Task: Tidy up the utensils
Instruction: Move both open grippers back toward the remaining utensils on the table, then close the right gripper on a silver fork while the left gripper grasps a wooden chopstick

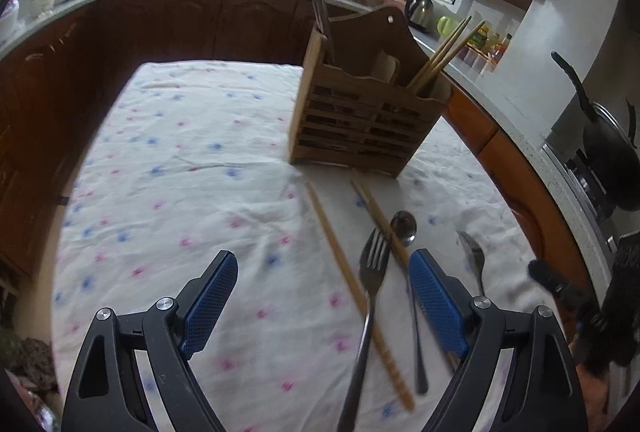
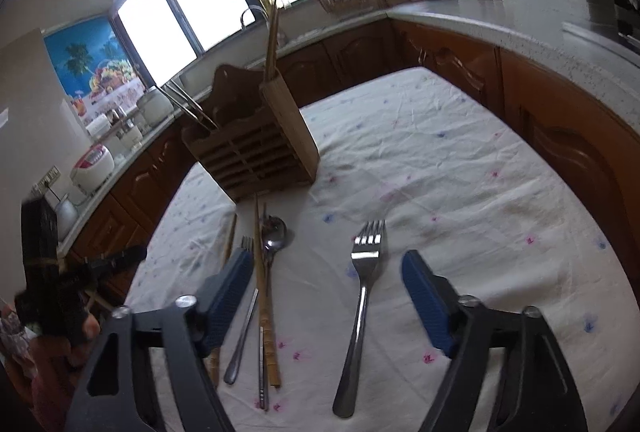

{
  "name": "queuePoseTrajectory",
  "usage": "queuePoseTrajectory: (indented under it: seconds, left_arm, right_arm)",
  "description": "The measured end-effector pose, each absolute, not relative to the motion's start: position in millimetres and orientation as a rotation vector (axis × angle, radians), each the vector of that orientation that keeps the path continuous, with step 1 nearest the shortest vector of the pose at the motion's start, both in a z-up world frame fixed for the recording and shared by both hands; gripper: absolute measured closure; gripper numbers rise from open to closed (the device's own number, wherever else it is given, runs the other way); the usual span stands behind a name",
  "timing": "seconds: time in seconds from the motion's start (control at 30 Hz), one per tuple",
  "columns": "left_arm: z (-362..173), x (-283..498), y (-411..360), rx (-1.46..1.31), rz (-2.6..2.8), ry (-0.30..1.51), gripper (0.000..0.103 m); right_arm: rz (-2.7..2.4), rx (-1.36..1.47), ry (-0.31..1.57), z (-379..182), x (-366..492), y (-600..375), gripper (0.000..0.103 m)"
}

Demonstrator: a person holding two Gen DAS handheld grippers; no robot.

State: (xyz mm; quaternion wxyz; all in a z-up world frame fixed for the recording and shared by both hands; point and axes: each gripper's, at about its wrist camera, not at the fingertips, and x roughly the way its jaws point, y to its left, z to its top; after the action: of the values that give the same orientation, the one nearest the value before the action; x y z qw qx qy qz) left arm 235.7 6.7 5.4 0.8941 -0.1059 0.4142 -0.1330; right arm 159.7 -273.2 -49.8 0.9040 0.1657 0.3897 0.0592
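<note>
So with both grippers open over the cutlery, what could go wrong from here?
1. In the left wrist view a fork, a spoon and two chopsticks lie crowded and overlapping, so the left gripper may snag two at once.
2. The wooden holder already has chopsticks leaning outward; new pieces could knock them.
3. The wrinkled tablecloth might bunch under the right gripper beside the lone fork.

Bare tablecloth [image 1: 180, 172] left of wooden holder [image 1: 360, 120] — passable, utensil cluster [image 1: 384, 272] before it — cluttered
</note>
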Motion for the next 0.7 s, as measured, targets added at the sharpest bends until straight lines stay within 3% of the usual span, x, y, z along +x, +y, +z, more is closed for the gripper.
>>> queuePoseTrajectory:
  seconds: [0.27, 0.5, 0.7]
  left_arm:
    - [-14, 297, -24, -0.237, -0.291, 0.921, 0.019]
    - [-39, 350, -52, -0.222, -0.289, 0.996, 0.026]
    - [-56, 384, -66, -0.215, -0.269, 1.04, 0.052]
  right_arm:
    - [0.082, 0.288, 0.908, -73, 180, -272, 0.058]
    - [0.066, 0.277, 0.958, -86, 195, -277, 0.059]
    - [0.07, 0.223, 0.99, -93, 206, -267, 0.063]
